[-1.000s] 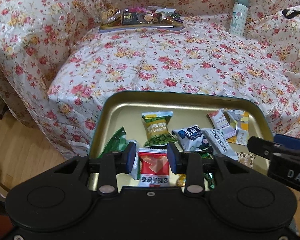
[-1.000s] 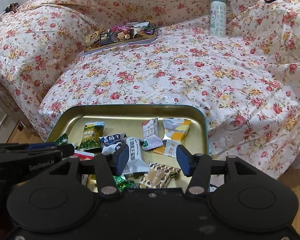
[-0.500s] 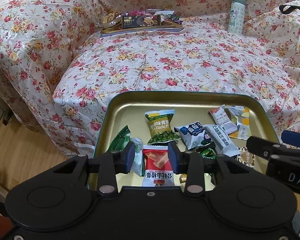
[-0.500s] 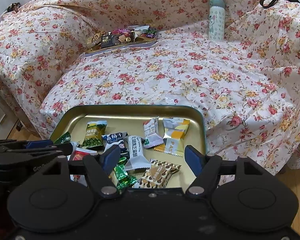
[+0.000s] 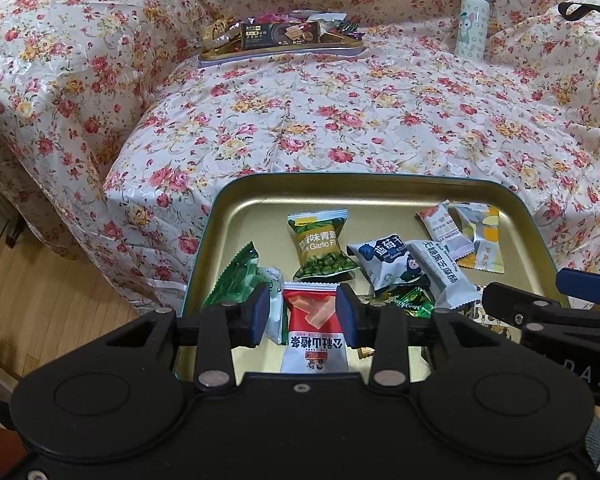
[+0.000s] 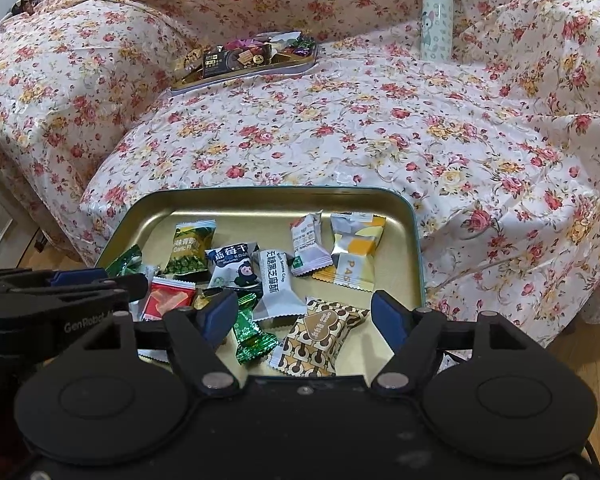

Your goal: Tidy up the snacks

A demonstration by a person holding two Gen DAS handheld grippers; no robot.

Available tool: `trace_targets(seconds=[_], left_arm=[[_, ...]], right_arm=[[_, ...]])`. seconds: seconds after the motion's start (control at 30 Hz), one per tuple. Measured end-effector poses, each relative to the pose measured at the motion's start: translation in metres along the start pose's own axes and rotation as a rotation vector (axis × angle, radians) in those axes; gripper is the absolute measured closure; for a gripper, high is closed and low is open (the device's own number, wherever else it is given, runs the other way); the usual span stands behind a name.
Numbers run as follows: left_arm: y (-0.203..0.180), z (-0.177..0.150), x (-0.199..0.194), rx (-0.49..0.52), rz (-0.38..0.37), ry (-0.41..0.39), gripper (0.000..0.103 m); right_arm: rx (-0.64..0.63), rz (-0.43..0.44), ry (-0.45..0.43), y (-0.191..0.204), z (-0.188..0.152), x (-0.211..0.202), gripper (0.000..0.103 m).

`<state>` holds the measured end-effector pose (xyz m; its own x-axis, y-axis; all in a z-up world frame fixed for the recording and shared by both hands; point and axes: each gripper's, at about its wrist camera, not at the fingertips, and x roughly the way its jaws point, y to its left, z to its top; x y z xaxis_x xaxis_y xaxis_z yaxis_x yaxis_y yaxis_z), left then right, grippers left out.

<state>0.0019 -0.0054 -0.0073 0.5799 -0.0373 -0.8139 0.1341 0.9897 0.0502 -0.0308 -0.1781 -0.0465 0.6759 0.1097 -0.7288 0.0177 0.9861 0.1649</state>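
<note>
A gold tin tray (image 5: 340, 178) (image 6: 280, 191) with a teal rim sits close below both grippers and holds several wrapped snacks. My left gripper (image 5: 303, 314) is open above a red packet (image 5: 315, 320) that lies in the tray between its fingers, pads not pressing it. A green pea packet (image 5: 320, 248) lies just beyond. My right gripper (image 6: 304, 318) stands wide open over a brown patterned packet (image 6: 320, 336) and a green candy (image 6: 252, 336), gripping nothing. Each gripper shows in the other's view: right gripper (image 5: 524, 292), left gripper (image 6: 112, 278).
The tray rests at the front edge of a floral-covered sofa (image 5: 340, 120). A second tray of snacks (image 5: 280, 40) (image 6: 244, 60) sits at the back left of the seat. A pale bottle (image 5: 472, 20) (image 6: 436, 16) stands at the back right. Wooden floor (image 5: 40, 300) lies left.
The right gripper's jaws have spread much wider. The left jaws keep about the same gap, and the red packet now shows further forward between them.
</note>
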Motion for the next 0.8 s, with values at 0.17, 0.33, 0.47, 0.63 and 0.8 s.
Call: trace_targets(seconds=[0.17, 0.33, 0.47, 0.63, 0.8], left_arm=[[0.0005, -0.0001, -0.0002, -0.003, 0.002, 0.0, 0.056], [0.0009, 0.0, -0.0003, -0.002, 0.001, 0.001, 0.056], [0.0011, 0.0001, -0.0004, -0.004, 0.001, 0.001, 0.056], [0.0012, -0.0005, -0.0003, -0.007, -0.001, 0.003, 0.056], [0.0008, -0.0008, -0.0003, -0.01, -0.003, 0.007, 0.056]], right_arm=[[-0.001, 0.0, 0.0, -0.0004, 0.0003, 0.0, 0.025], [-0.001, 0.0, 0.001, -0.0003, 0.0001, 0.0002, 0.025], [0.0, 0.002, 0.005, -0.0008, 0.0005, 0.0009, 0.025], [-0.004, 0.003, 0.006, -0.0001, 0.0001, 0.0016, 0.025], [-0.004, 0.003, 0.007, 0.0002, 0.0001, 0.0017, 0.025]])
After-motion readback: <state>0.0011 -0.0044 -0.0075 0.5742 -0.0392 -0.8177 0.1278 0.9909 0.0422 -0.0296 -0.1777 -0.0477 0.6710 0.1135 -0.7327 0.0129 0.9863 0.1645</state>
